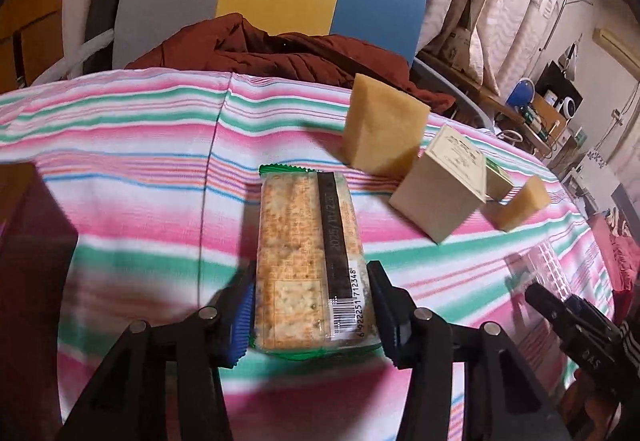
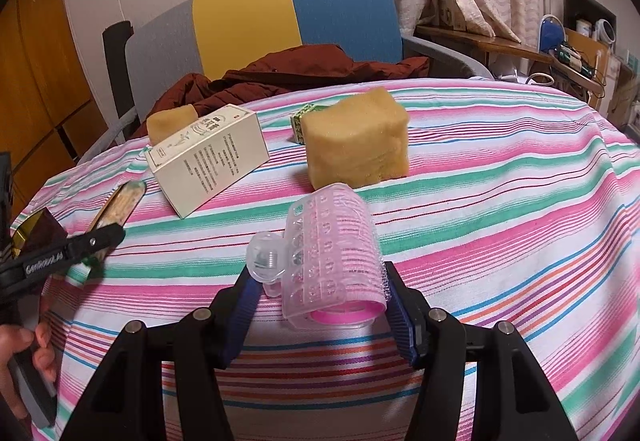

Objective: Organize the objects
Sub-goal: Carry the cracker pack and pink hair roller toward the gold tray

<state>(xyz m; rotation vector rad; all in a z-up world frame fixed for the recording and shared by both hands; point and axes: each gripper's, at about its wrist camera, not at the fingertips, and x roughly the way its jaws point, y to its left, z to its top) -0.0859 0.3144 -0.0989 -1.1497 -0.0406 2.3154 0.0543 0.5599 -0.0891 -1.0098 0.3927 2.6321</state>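
Observation:
My left gripper [image 1: 312,305] is shut on a clear-wrapped cracker pack [image 1: 308,249] with green ends, which points away over the striped cloth. My right gripper [image 2: 320,305] is shut on a pink hair roller with a clear clip [image 2: 332,257]. The left gripper [image 2: 100,237] also shows at the left edge of the right wrist view, with the cracker pack [image 2: 120,201] in it. The right gripper [image 1: 560,305] and the roller [image 1: 548,265] show at the lower right of the left wrist view.
On the striped tablecloth [image 2: 500,201] lie a cream box [image 2: 212,157], a large yellow sponge [image 2: 356,141], a smaller sponge [image 2: 170,123] and a small green box [image 2: 304,119]. A dark red box [image 1: 32,241] stands at the left. A chair with a brown jacket [image 2: 280,69] is behind.

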